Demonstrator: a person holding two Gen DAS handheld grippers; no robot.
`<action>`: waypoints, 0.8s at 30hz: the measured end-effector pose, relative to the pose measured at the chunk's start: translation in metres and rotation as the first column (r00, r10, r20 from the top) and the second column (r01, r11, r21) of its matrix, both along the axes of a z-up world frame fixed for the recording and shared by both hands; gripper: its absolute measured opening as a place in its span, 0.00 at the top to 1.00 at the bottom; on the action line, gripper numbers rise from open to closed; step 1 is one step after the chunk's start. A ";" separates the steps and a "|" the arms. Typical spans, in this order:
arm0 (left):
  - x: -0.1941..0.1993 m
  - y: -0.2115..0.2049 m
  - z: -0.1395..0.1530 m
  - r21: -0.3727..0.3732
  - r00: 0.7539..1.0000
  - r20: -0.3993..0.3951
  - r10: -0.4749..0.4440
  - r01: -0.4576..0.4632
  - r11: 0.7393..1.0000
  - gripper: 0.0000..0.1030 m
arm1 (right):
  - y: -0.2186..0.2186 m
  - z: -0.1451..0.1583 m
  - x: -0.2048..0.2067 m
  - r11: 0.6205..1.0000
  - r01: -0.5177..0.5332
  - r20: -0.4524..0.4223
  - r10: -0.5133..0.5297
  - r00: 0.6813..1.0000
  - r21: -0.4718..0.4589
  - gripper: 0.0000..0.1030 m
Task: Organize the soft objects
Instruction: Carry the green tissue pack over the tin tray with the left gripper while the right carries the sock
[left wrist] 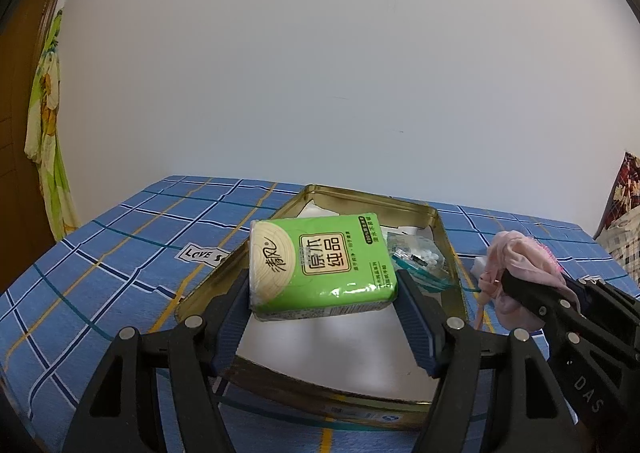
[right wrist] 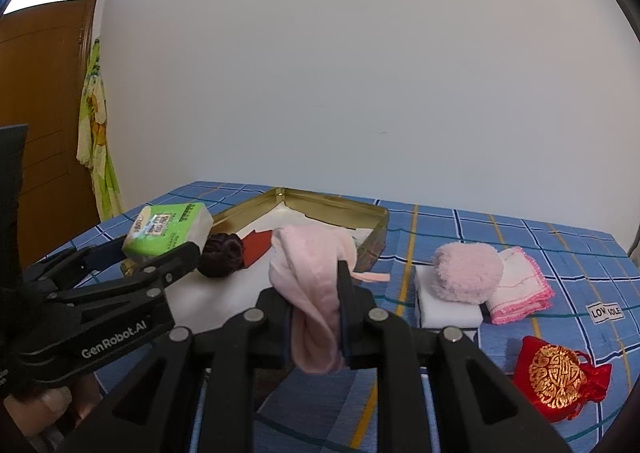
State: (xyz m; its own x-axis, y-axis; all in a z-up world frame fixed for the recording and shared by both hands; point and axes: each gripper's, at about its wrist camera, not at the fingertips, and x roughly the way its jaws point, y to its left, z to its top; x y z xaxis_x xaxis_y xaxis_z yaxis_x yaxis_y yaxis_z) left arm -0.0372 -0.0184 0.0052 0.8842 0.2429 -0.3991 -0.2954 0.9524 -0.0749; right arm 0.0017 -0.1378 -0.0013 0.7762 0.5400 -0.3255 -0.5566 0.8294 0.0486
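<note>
Black left gripper (left wrist: 322, 285) and right gripper (right wrist: 316, 327); blue ribbed pads; silver pivot screws; white "GenRobot.AI" lettering

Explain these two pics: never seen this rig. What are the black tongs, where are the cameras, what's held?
There is no robot: a person carries hand-held tongs, each with a fisheye camera looking along its fingers. The left view shows the left tongs clamped on a green tissue pack above a gold tin tray. The right view shows the right tongs shut on a pink cloth. On the blue checked sheet lie a fluffy pink ball, a white sponge block, a folded pink towel and a red pouch.
</note>
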 end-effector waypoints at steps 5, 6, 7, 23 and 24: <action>-0.001 0.000 0.001 0.002 1.000 -0.002 0.002 -0.002 1.000 0.31 | 0.003 0.001 0.000 1.000 -0.011 0.002 0.011 1.000 0.001 0.81; -0.002 0.000 0.002 0.003 1.000 -0.003 0.003 -0.003 1.000 0.31 | 0.003 0.001 0.001 1.000 -0.013 0.002 0.013 1.000 0.001 0.81; -0.003 0.000 0.003 0.003 1.000 -0.002 0.005 -0.005 1.000 0.31 | 0.003 0.001 0.000 1.000 -0.014 0.002 0.014 1.000 0.002 0.81; -0.001 0.003 0.005 0.023 1.000 -0.024 -0.012 0.012 1.000 0.31 | 0.002 0.001 0.003 0.998 -0.052 -0.019 0.053 0.998 0.025 0.81; 0.000 0.006 0.008 0.030 1.000 -0.025 -0.009 0.010 1.000 0.31 | 0.003 0.001 0.007 0.998 -0.058 -0.031 0.059 0.998 0.028 0.81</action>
